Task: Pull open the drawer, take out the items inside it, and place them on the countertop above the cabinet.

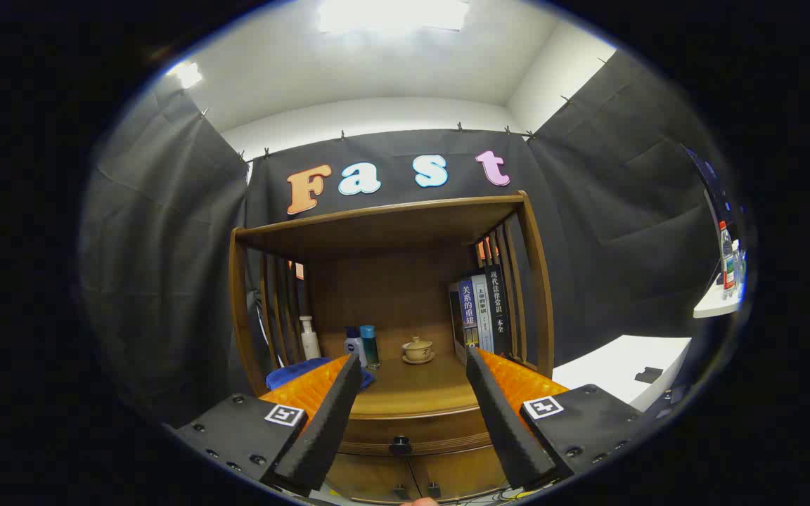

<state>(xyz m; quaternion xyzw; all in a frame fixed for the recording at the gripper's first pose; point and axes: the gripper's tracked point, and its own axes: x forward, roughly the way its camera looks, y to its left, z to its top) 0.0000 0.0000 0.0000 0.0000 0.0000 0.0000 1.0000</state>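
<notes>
- wooden cabinet (391, 232) stands ahead of the gripper (410, 362) in the gripper view, against the black cloth wall; its curved countertop (405, 390) lies between and just beyond the two fingers.
- gripper state: the fingers stand wide apart with nothing between them; no contact with any object.
- task item: the drawer (412, 432) sits directly under the countertop and appears fully closed; its dark knob (399, 445) lies low between the fingers, nearer than their tips. contents are hidden.
- countertop load: a white bottle (309, 337) at the left slats, two small bottles (363, 346) beside it, a lidded teacup (418, 349) on a saucer near the middle, upright books (481, 309) at the right, a blue cloth (296, 372) at the left front.
- risk, judged: the fingertips point above the knob, at countertop level; an advance without lowering likely strikes the counter edge or pushes the teacup.
- risk, judged: the knob is small and round; an off-centre closure may slip off during the pull.
- risk, judged: free counter space is limited to the front centre; careless placement may topple a bottle or the books.
</notes>
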